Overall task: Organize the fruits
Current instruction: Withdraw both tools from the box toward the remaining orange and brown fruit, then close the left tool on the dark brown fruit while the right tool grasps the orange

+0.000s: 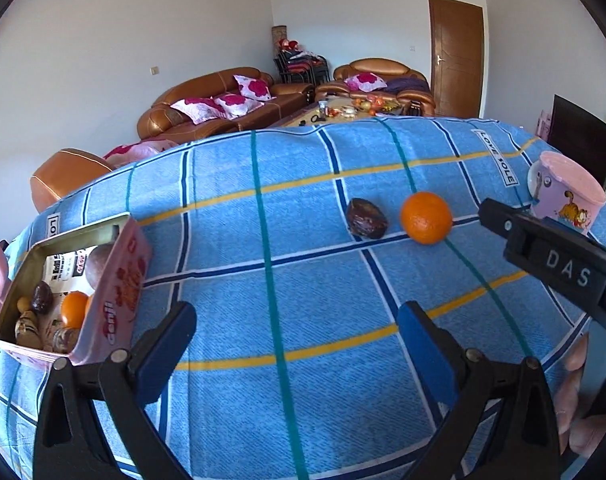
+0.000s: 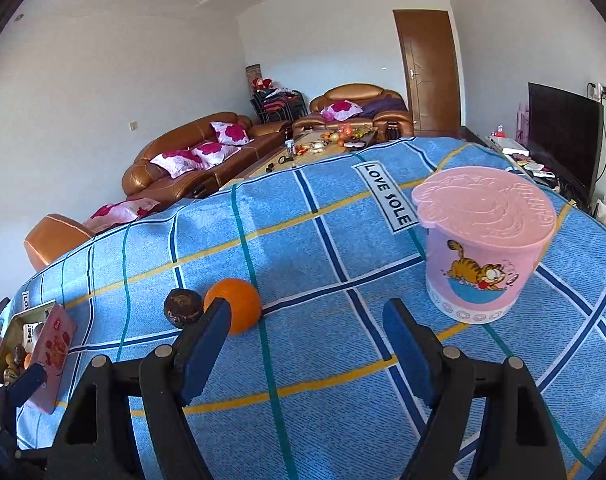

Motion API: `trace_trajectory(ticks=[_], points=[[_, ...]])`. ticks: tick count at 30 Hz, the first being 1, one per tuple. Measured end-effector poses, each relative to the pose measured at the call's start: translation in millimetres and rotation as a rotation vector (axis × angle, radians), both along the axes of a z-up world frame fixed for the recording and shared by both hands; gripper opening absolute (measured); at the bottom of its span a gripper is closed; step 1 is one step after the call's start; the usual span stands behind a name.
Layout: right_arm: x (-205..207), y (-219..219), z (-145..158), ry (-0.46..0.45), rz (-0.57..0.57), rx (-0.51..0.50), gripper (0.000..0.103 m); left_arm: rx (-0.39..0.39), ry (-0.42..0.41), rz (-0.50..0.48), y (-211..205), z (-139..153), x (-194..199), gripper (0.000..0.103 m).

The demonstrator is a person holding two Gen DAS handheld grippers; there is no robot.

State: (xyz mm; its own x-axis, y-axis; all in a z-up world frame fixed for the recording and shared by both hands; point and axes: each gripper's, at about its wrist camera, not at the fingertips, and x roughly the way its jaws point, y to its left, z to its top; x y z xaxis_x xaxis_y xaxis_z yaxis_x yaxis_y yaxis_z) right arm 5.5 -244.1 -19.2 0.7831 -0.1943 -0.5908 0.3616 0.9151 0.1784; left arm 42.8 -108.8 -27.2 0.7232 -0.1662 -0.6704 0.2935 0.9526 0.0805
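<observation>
Both grippers hang low over the table with their blue-padded jaws spread wide and nothing between them: the left gripper over bare cloth, the right gripper with its left pad in front of the orange as its camera sees it, though I cannot tell if they touch. Under them a blue checked tablecloth covers the whole table. At the far right stands a pink lidded cup with a cartoon cat printed on it, upright, lid on. At the left edge sits an open pink tin, holding an orange fruit, dark fruits and a printed card. Out on the cloth, well apart from the tin, lies a loose orange, and just beside it a dark brown wrinkled fruit.
</observation>
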Motion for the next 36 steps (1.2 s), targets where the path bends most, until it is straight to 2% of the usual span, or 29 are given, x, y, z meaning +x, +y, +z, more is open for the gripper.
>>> trace_trajectory(ticks=[4, 10, 11, 13, 17, 19, 20, 23, 28, 29, 30, 31, 34, 35, 36], points=[[14.6, 10.4, -3.7, 0.045, 0.070, -0.015, 0.073, -0.072, 0.056, 0.025, 12.6, -3.5, 7.2, 0.103], [48.3, 28.7, -5.4, 0.104, 0.145, -0.105, 0.073, -0.122, 0.141, 0.082, 26.6, -15.3, 20.3, 0.103], [54.1, 30.2, -7.7, 0.125, 0.156, -0.101, 0.073, -0.126, 0.144, 0.085, 27.6, -16.0, 20.8, 0.103], [62.9, 30.8, -12.0, 0.152, 0.174, -0.079, 0.061, -0.127, 0.147, 0.082, 27.0, -17.2, 19.6, 0.103], [72.1, 26.5, -20.3, 0.183, 0.229, -0.005, 0.057, -0.105, 0.172, 0.060, 19.7, -20.8, 22.9, 0.103], [77.6, 23.8, -26.8, 0.213, 0.254, 0.036, 0.048, -0.097, 0.181, 0.060, 17.8, -22.5, 23.9, 0.103], [78.7, 21.7, -28.6, 0.216, 0.259, 0.054, 0.048, -0.095, 0.185, 0.062, 17.3, -23.3, 24.3, 0.103], [74.5, 16.9, -28.5, 0.203, 0.260, 0.068, 0.046, -0.096, 0.186, 0.061, 13.7, -22.9, 25.5, 0.101], [52.5, 4.3, -6.9, 0.093, 0.184, 0.034, 0.044, -0.039, 0.084, 0.041, -10.5, -6.4, 34.2, 0.099], [47.2, 1.5, 0.3, 0.058, 0.164, 0.025, 0.043, -0.034, 0.079, 0.028, -16.5, -3.0, 38.1, 0.092], [45.4, -1.0, 7.9, 0.024, 0.143, 0.010, 0.031, -0.038, 0.083, 0.009, -23.2, -0.1, 42.3, 0.086], [40.7, -3.2, 14.9, -0.004, 0.118, -0.015, 0.028, -0.047, 0.090, -0.010, -29.2, 3.1, 46.6, 0.084], [33.9, -9.5, 28.6, -0.056, 0.047, -0.077, 0.028, -0.061, 0.096, -0.032, -46.4, 8.5, 62.7, 0.084], [35.4, -12.0, 28.0, -0.050, 0.041, -0.082, 0.028, -0.059, 0.102, -0.026, -50.6, 7.5, 68.9, 0.082], [37.5, -16.9, 25.7, -0.036, 0.045, -0.067, 0.028, -0.060, 0.116, -0.023, -53.9, 5.7, 75.6, 0.075]])
